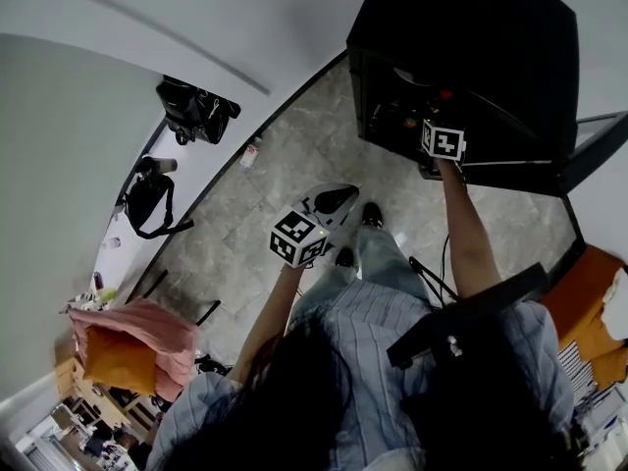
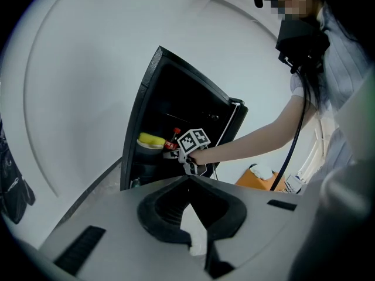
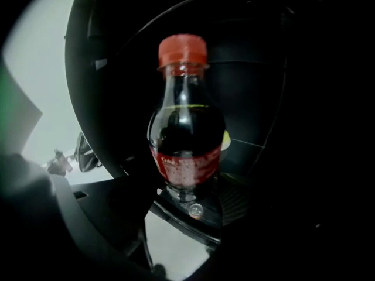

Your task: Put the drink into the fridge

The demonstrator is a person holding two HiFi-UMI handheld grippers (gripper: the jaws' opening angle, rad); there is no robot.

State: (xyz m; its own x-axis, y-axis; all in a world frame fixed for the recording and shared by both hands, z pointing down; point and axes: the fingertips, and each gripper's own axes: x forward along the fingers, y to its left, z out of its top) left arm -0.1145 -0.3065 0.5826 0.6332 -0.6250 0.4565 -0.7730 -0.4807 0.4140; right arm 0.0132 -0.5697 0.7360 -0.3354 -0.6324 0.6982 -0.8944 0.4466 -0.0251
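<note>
A cola bottle [image 3: 186, 127] with a red cap and red label stands upright between the jaws of my right gripper [image 3: 187, 186], which is shut on its lower part. It is held inside the dark, open black fridge [image 1: 471, 57]. The left gripper view shows the same bottle [image 2: 171, 144] in the fridge [image 2: 158, 98], just ahead of the right gripper [image 2: 188, 157]. In the head view the right gripper [image 1: 437, 130] reaches into the fridge opening. My left gripper [image 1: 343, 196] hangs over the stone floor, away from the fridge; its jaws [image 2: 188, 179] meet at the tips with nothing held.
A yellow item [image 2: 151, 139] sits on a fridge shelf beside the bottle. The fridge door [image 1: 599, 140] stands open at the right. Black bags [image 1: 194, 111] lie along the left wall, and a small bottle [image 1: 250, 153] lies on the floor. An orange box [image 1: 589, 287] is at right.
</note>
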